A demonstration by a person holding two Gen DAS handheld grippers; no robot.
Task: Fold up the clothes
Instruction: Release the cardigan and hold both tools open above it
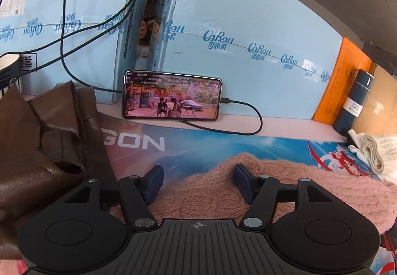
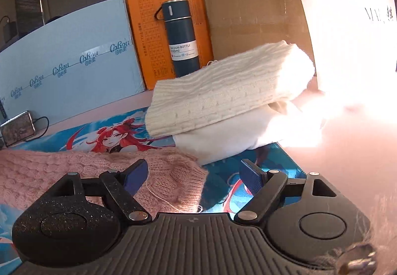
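A pink knitted sweater [image 1: 285,190] lies on the printed desk mat [image 1: 198,148]. My left gripper [image 1: 198,175] hovers over its left part with jaws open and nothing pressed between the pads. In the right wrist view the sweater's cuffed end [image 2: 173,175] lies under my right gripper [image 2: 193,173], which is open too; its left finger is over the knit, its right finger over the mat [image 2: 223,180]. A folded cream knit [image 2: 223,91] rests on a white garment [image 2: 235,136] at the back right. A brown leather garment [image 1: 42,148] lies at the left.
A phone [image 1: 172,96] playing video leans on light blue boxes [image 1: 248,34], its cable looping right. A dark blue vacuum bottle [image 2: 182,37] stands before an orange box [image 2: 146,39] and a cardboard box [image 2: 253,14]. Strong glare washes out the table's right side [image 2: 352,113].
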